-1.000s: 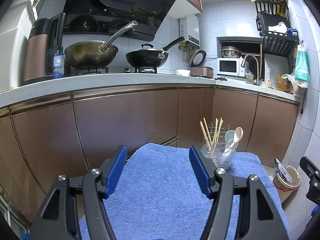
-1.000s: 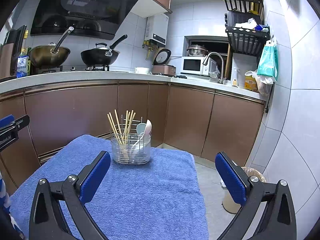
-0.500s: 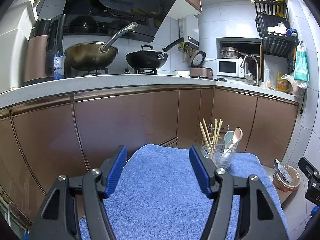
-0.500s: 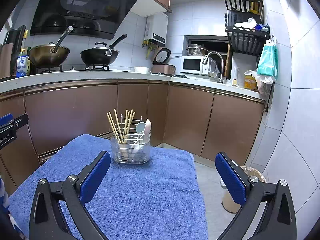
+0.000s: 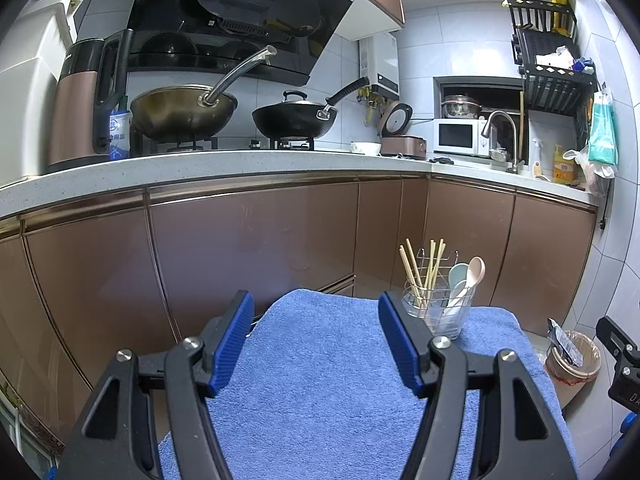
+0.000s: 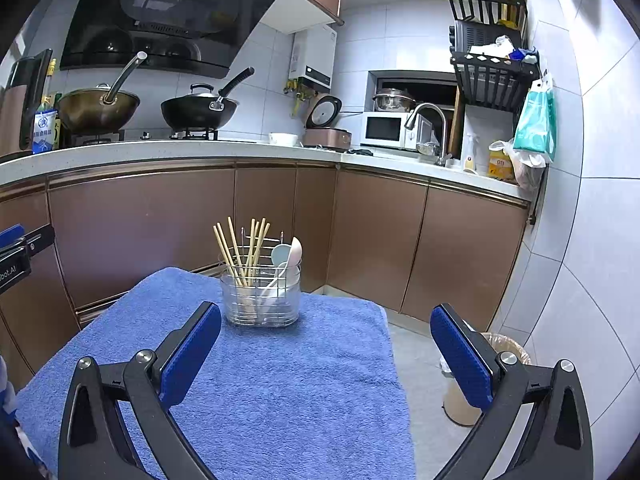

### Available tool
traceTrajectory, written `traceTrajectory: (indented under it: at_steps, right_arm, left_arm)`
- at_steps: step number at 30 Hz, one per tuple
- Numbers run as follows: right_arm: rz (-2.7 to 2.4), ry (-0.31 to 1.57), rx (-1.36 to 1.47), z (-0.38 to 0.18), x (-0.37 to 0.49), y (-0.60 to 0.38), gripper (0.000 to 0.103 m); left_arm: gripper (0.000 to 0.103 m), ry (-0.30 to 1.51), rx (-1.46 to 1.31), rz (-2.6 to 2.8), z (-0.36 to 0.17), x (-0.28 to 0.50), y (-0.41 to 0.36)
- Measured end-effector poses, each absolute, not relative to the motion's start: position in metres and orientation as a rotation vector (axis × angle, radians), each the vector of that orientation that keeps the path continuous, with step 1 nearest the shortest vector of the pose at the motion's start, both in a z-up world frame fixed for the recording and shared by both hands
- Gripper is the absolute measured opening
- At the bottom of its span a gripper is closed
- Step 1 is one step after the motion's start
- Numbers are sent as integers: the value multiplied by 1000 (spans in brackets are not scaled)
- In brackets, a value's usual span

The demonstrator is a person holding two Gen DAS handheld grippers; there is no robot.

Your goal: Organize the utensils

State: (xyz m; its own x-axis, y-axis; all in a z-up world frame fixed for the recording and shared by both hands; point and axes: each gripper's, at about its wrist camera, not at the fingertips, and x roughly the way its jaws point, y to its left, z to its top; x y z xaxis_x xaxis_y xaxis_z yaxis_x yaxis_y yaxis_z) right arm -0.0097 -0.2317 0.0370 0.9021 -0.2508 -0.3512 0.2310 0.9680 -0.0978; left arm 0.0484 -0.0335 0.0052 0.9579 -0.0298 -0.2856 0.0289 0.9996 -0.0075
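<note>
Blue towel [image 6: 280, 380] covers the worktop; utensil holder [image 6: 261, 298] stands near its far edge, chopsticks [image 6: 240, 250] and spoons [image 6: 288, 258] sorted inside; nothing appears left out; left gripper [image 5: 316, 344] and right gripper [image 6: 326, 354] jaws open, empty.

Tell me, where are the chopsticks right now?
The chopsticks stand in the clear utensil holder beside two spoons, at the far end of the blue towel, straight ahead in the right wrist view.

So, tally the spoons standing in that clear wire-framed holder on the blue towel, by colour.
Pale blue spoon: 1
Pale pink spoon: 1
Total: 2, both upright in the clear wire-framed holder.
</note>
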Motion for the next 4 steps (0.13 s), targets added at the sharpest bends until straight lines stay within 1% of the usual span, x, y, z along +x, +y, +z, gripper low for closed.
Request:
traceTrajectory:
  at_steps: [4]
  right_arm:
    - [-250, 370, -54, 37, -10, -232, 103]
  left_arm:
    - [63, 292, -6, -29, 9, 49, -34]
